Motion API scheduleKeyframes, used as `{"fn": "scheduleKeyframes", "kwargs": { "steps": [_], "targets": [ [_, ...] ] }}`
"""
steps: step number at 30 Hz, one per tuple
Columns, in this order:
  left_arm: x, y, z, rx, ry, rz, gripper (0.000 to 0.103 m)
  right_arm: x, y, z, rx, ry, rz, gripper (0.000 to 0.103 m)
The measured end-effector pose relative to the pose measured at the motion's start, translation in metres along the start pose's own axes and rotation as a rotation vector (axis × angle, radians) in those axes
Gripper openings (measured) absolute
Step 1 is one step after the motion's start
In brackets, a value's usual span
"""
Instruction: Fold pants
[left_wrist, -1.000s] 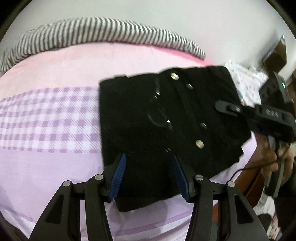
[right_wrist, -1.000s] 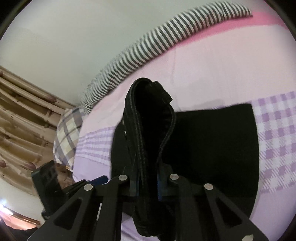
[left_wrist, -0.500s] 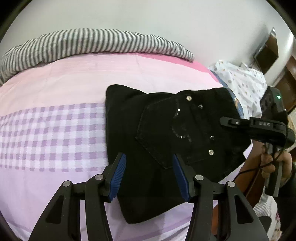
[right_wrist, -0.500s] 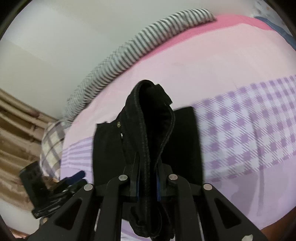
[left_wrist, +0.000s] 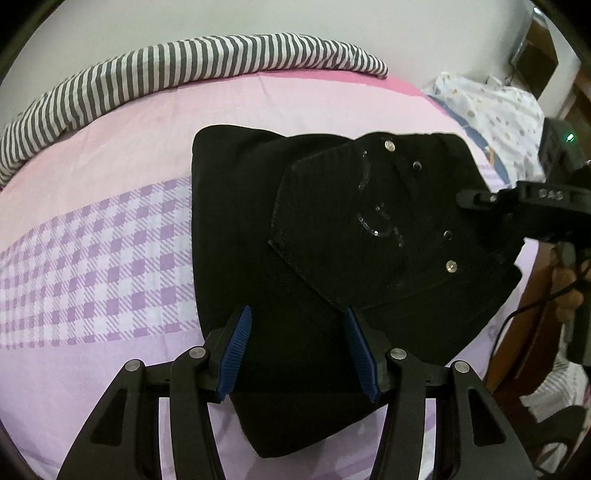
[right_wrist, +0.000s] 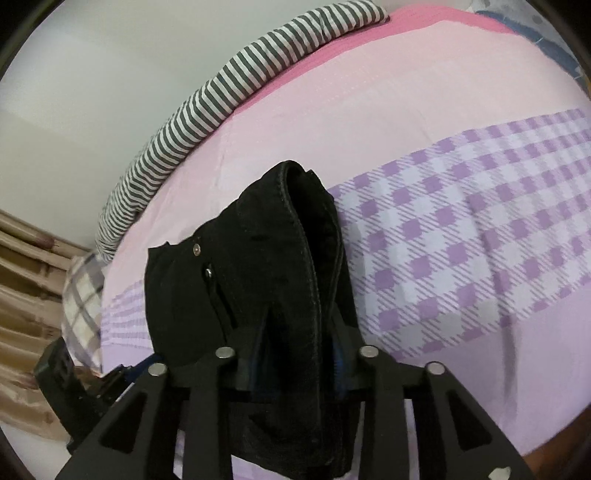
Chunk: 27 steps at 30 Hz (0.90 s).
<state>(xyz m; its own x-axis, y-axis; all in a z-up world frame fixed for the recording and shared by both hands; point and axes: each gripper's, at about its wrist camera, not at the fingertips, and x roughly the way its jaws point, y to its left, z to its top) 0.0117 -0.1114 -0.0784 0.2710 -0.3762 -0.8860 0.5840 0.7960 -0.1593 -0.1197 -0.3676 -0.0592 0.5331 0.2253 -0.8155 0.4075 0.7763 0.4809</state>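
Note:
Black pants (left_wrist: 280, 258) lie folded on the bed, the waist part with a back pocket and metal studs laid over the lower layer. My left gripper (left_wrist: 299, 347) is open, hovering over the near edge of the pants with nothing between its blue pads. My right gripper (right_wrist: 299, 354) is shut on the waistband edge of the pants (right_wrist: 291, 266), holding a bunched fold up. It also shows in the left wrist view (left_wrist: 491, 199) at the pants' right edge.
The bed sheet (left_wrist: 110, 258) is pink with a purple checked band. A striped grey and white cloth (left_wrist: 184, 62) lies along the far edge by the wall. A dotted white fabric (left_wrist: 491, 107) sits at far right. A plaid pillow (right_wrist: 79, 295) lies at left.
My right gripper has carried the waist part down over the lower layer and moved slightly right. The left gripper stayed open and drew back a little.

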Motion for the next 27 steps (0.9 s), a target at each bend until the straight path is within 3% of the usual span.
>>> {"fn": "scheduleKeyframes", "kwargs": {
  "steps": [15, 20, 22, 27],
  "targets": [
    [-0.001, -0.008, -0.006, 0.008, -0.001, 0.055, 0.056, -0.049, 0.011, -0.037, -0.006, -0.074, -0.038, 0.029],
    [-0.003, -0.011, -0.009, 0.012, -0.001, 0.069, 0.056, -0.049, 0.018, -0.035, -0.038, -0.074, -0.053, 0.022],
    [-0.005, -0.011, -0.011, 0.010, -0.001, 0.071, 0.056, -0.047, 0.016, -0.034, -0.027, -0.072, -0.072, 0.013],
    [-0.010, -0.010, -0.014, 0.005, -0.001, 0.063, 0.056, -0.055, 0.020, -0.037, -0.016, -0.112, -0.074, 0.010]
  ]
}}
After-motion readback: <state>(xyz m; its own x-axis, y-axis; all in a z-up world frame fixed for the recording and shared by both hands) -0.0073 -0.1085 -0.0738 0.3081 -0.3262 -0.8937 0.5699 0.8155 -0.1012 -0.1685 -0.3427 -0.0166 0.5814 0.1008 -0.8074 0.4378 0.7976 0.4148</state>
